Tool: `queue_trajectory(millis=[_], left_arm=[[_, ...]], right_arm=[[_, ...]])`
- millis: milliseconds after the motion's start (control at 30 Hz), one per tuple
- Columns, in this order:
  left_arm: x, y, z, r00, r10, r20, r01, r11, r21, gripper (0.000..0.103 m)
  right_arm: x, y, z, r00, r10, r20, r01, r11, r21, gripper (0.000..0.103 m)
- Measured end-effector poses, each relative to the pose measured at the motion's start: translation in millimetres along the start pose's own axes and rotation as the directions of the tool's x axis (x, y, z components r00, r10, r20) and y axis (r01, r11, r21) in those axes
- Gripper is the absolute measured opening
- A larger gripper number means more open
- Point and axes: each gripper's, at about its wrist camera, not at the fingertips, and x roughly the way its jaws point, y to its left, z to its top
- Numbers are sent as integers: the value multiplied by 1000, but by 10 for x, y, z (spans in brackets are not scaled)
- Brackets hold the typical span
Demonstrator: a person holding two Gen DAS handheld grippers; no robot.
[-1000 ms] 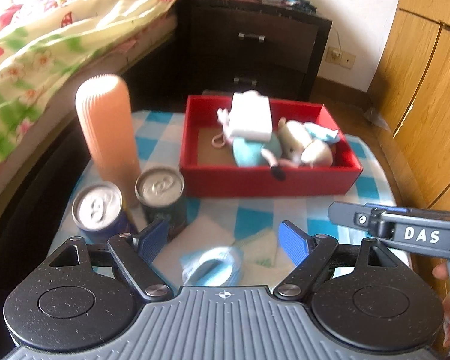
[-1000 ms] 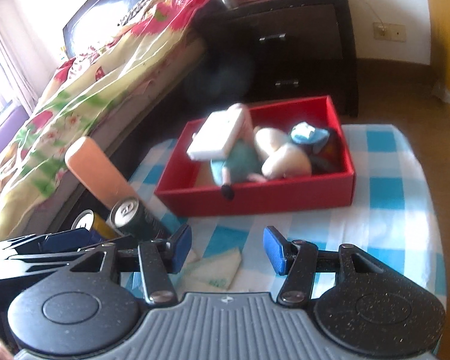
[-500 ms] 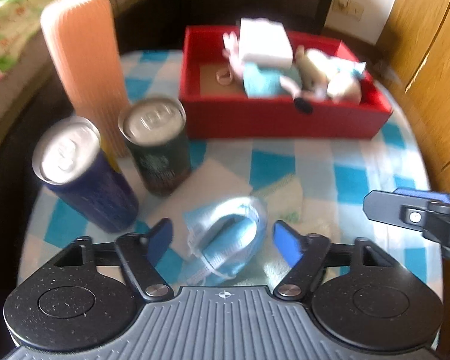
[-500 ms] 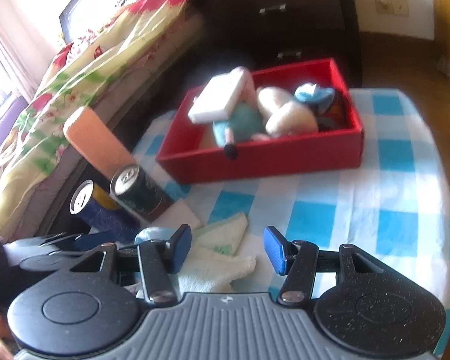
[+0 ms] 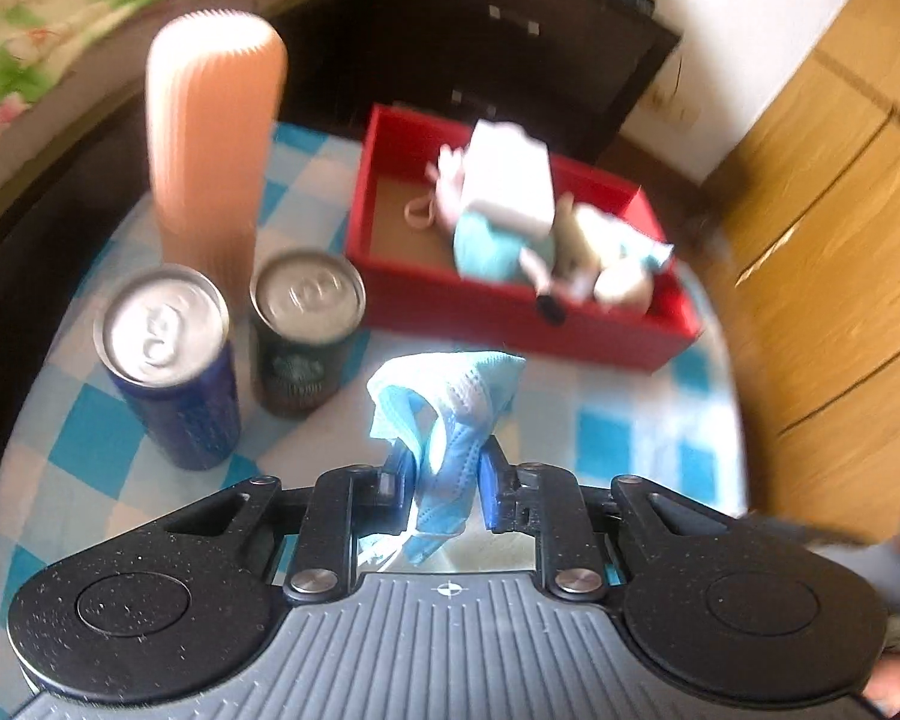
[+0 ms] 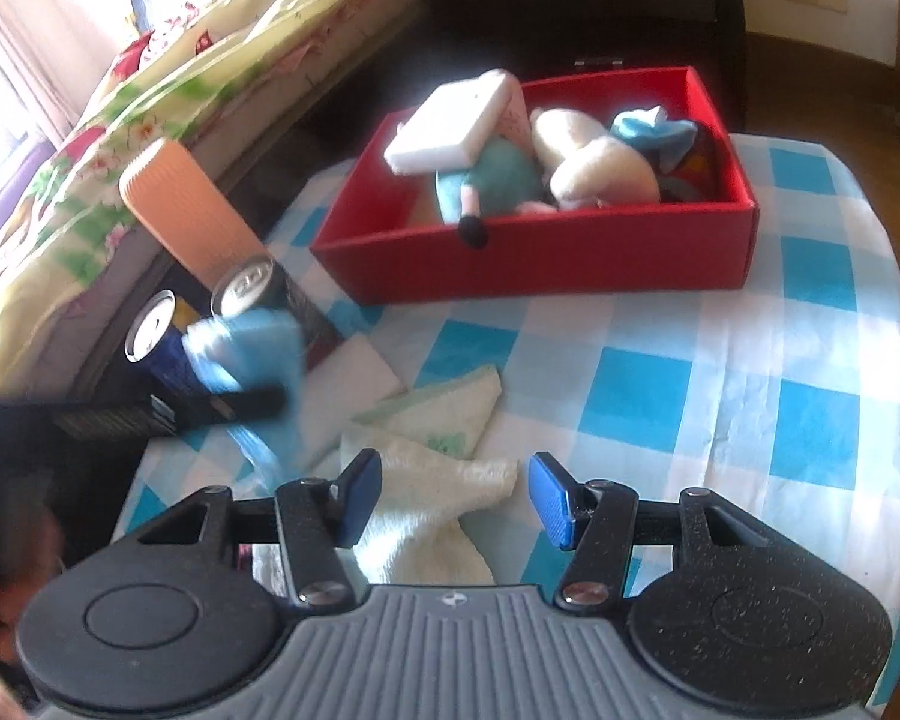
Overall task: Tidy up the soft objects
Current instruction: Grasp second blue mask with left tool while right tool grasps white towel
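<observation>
My left gripper is shut on a light blue face mask and holds it above the checked tablecloth; the mask also shows in the right wrist view. A red box behind it holds a white sponge, a teal plush and a cream plush. My right gripper is open, just above a cream towel lying on the cloth. The red box stands beyond it.
Two drink cans and a tall peach ribbed cylinder stand left of the box. A white sheet lies by the towel. A bed, a dark nightstand and wooden cupboards surround the table.
My left gripper has shut on the blue mask and lifted it off the cloth. My right gripper has come down over the cream towel, still open.
</observation>
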Motion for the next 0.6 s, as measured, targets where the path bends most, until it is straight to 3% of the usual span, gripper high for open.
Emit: queue_trajectory(millis=[233, 433, 600], left_arm=[[-406, 105, 70, 994, -60, 95, 65, 997, -52, 21], [-462, 224, 42, 993, -64, 98, 71, 995, -72, 22], [-455, 376, 15, 995, -53, 84, 61, 993, -103, 22]], right_arm=[[124, 233, -84, 997, 56, -44, -58, 997, -50, 32], [308, 674, -216, 982, 146, -123, -163, 977, -138, 32], [481, 844, -268, 967, 190, -167, -212, 970, -121, 32]])
